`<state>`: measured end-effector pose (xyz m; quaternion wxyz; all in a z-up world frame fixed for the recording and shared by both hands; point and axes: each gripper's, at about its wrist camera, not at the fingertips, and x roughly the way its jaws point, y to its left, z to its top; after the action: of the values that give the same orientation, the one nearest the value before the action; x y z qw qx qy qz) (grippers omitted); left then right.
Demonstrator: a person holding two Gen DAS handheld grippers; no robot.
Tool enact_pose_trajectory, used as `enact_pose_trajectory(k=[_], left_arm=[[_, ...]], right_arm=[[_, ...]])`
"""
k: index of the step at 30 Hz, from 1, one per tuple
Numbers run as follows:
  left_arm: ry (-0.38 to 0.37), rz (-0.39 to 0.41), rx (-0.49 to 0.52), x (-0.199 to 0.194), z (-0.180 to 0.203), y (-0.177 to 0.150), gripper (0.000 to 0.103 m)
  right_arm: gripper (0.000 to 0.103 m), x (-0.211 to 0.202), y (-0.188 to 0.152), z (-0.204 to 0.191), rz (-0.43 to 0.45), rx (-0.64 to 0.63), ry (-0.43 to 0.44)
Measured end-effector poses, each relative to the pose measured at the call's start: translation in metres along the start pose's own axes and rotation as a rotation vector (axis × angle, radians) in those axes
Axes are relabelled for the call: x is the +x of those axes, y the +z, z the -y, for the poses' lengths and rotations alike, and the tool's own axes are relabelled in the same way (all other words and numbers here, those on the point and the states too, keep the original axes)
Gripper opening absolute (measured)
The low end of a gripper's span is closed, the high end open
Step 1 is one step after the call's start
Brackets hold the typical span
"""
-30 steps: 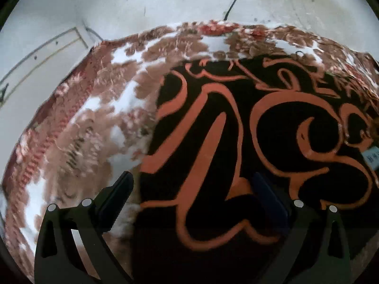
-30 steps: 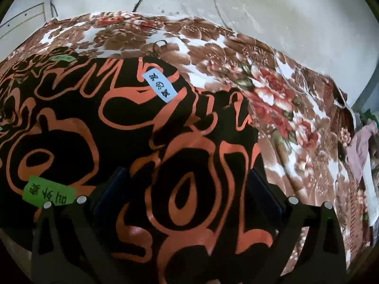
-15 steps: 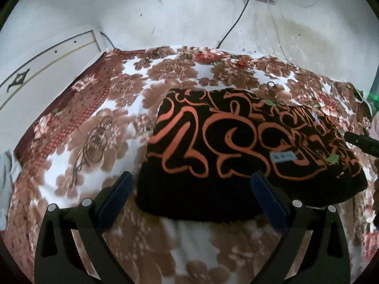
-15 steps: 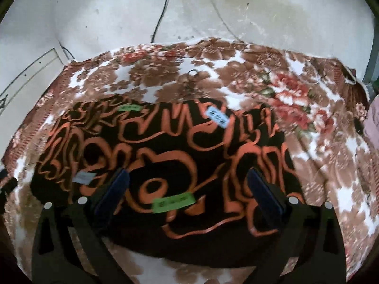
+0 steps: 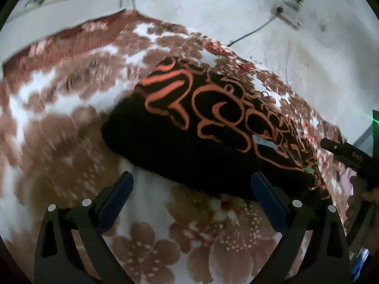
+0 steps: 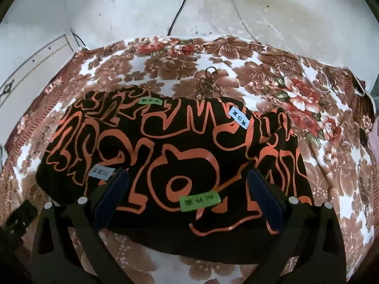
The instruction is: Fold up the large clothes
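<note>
A black garment with orange swirl print (image 6: pixel 175 161) lies folded into a thick rectangle on the floral bedspread (image 6: pixel 308 108). It carries green and pale paper labels (image 6: pixel 200 200). In the left wrist view the same garment (image 5: pixel 213 130) lies ahead and to the right. My left gripper (image 5: pixel 191 197) is open and empty, held above the bedspread just short of the garment's near edge. My right gripper (image 6: pixel 187 195) is open and empty, above the garment's near part. The right gripper's body (image 5: pixel 348 156) shows at the right edge of the left wrist view.
The bed stands against a stained white wall (image 6: pixel 236 7) with a black cable (image 6: pixel 180 7) hanging down. A wall socket (image 5: pixel 287 15) is above the bed. A white panel (image 6: pixel 30 64) borders the left side. A pink cloth (image 6: pixel 374 139) lies at the right edge.
Both grippers have pulled back and up from close over the garment, so the whole folded bundle now shows. The left gripper has swung and tilted to the left. Both stay open.
</note>
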<state>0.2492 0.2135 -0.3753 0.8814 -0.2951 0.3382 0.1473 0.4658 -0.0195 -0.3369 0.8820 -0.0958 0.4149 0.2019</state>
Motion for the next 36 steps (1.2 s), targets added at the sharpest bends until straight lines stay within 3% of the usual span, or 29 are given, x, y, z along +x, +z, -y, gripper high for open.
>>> enact_pose_trajectory(k=[4,11,19,25,34,36], left_arm=[[-0.050,0.018,-0.147,0.021,-0.019,-0.011,0.097],[-0.152,0.046,-0.313,0.057,-0.043,-0.013,0.097],[-0.169,0.093,-0.339,0.073,-0.056,0.015,0.097],[-0.135,0.100,-0.360,0.094,-0.062,0.041,0.098],[-0.118,0.132,-0.371,0.097,-0.055,0.050,0.098],[-0.130,0.148,-0.331,0.097,-0.049,0.055,0.098]], right_arm=[[0.098,0.013,-0.001,-0.002,-0.011,-0.007,0.000],[0.098,0.027,-0.003,0.010,-0.019,0.043,-0.042],[0.098,0.043,-0.003,0.012,-0.046,0.030,-0.051],[0.098,0.051,0.001,0.007,-0.055,0.019,-0.052],[0.098,0.057,0.005,0.005,-0.063,0.007,-0.058],[0.098,0.058,0.005,0.005,-0.066,0.005,-0.057]])
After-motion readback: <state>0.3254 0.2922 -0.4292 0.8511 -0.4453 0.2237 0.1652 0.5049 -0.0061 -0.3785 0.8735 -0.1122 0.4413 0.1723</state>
